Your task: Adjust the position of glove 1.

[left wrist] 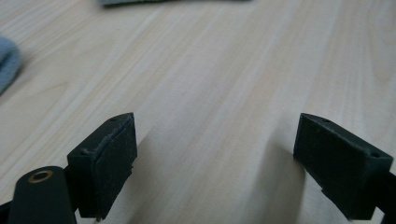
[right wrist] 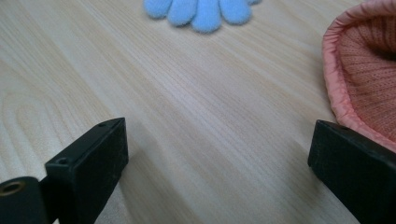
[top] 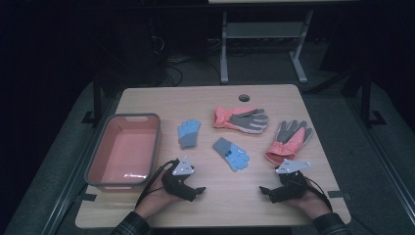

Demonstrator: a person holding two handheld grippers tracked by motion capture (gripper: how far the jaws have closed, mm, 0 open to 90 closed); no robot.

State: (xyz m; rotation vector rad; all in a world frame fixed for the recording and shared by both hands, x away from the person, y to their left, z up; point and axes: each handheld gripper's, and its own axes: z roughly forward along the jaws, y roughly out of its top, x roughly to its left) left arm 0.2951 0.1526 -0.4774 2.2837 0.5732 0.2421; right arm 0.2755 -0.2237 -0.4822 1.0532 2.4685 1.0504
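A: Quick status, L to R. What've we got?

B: Far left of the high view, the pink bin sits w/ nothing in it. So as we read it, nothing's sorted yet, if the bin is where the gloves go.

A: Gloves?

B: Four, all on the table. Small blue glove just right of the bin, second blue glove at center, big pink-and-grey glove above it toward the upper middle, other pink-and-grey glove at right. All apart from each other.

A: And our tools?

B: Left gripper rests low at bottom center-left, jaws spread wide, bare wood btwn them in the left gripper view. Right gripper at bottom right, jaws spread wide too, holding nothing. In the right gripper view we see the blue glove's fingertips at top and the pink cuff at the right edge, near the right-hand jaw; can't tell if it touches.

A: So what's left?

B: Basically everything, we'd say: four pickups, no glove grabbed yet. The pink cuff's closest to the right gripper, the center blue one to the left.
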